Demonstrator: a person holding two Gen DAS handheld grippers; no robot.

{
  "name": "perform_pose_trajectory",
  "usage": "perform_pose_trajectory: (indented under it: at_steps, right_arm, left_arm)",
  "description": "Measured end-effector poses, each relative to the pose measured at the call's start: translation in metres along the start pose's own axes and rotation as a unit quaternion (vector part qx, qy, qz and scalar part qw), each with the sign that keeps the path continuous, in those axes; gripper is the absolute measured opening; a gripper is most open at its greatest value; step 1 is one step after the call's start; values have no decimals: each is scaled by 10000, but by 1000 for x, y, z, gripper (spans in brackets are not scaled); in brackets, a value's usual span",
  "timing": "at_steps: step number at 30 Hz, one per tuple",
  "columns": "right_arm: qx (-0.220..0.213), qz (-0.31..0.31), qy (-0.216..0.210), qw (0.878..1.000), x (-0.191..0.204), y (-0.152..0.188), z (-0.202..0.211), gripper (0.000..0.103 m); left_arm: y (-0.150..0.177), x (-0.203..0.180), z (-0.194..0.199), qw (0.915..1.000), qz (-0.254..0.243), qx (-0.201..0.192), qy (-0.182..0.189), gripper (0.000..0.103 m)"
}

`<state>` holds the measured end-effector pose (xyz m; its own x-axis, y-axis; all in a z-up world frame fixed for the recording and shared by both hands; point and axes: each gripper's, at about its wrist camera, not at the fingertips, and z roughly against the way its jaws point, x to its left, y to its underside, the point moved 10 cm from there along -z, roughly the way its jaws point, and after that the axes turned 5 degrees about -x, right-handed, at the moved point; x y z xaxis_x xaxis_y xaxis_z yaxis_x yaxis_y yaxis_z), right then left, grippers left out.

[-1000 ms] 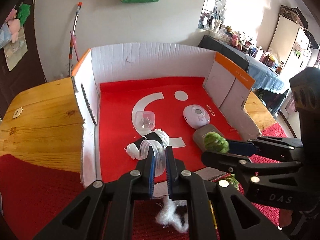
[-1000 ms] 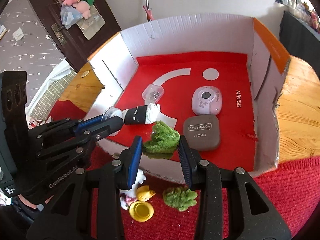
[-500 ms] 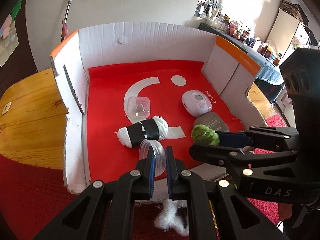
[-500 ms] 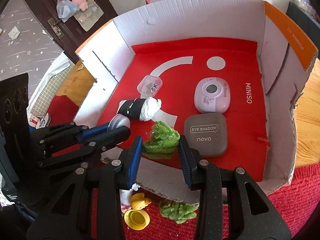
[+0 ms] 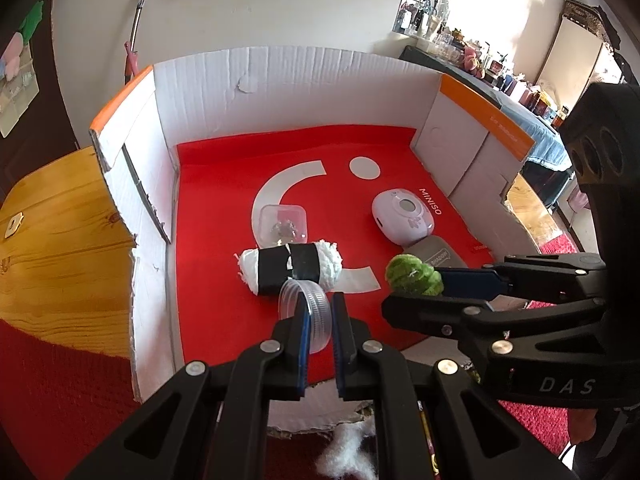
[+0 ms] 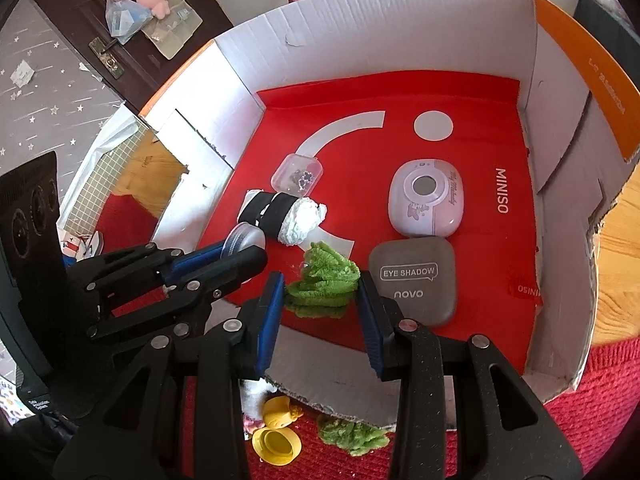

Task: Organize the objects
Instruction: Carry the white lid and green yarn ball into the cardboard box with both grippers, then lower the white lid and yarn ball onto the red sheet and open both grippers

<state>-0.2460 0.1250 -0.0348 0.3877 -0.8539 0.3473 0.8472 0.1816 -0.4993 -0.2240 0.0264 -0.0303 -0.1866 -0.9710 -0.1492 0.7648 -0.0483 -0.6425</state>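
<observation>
- Left gripper clamped on clear jar, over box floor, 6 o'clock of taped roll.
- Right gripper pinching green fuzzy clump, 9 o'clock of eyeshadow case.

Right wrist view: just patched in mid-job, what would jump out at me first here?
The white cardboard box with a red floor fills the view. The right gripper holds a fuzzy green plush piece over the box's near edge, beside the grey eye shadow compact. To its left, the left gripper grips a clear round plastic lid next to the white cotton roll banded in black tape.
</observation>
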Motion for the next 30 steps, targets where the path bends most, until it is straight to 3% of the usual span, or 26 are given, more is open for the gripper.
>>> perform_pose_trajectory:
  at_steps: [12,17,25,30]
  right_arm:
    - [-79,-70,398,9992,-24,-7,9,34]
    - [-18,140,480,9987,-17,0,2,34]
    - [-329,383,1119,9924,-32,-4,7,34]
    - [-409,350,1134,9921,-39,-6,8,34]
  left_arm:
    - [0,5,-1,10000,40,-5,31,10]
    - [-1,1,-2,10000,-10,14,16,10]
    - [-1,-14,-6,9997,-242,-4,5,10]
    - [-6,-7,-8,9997,-208,-48,-130,10]
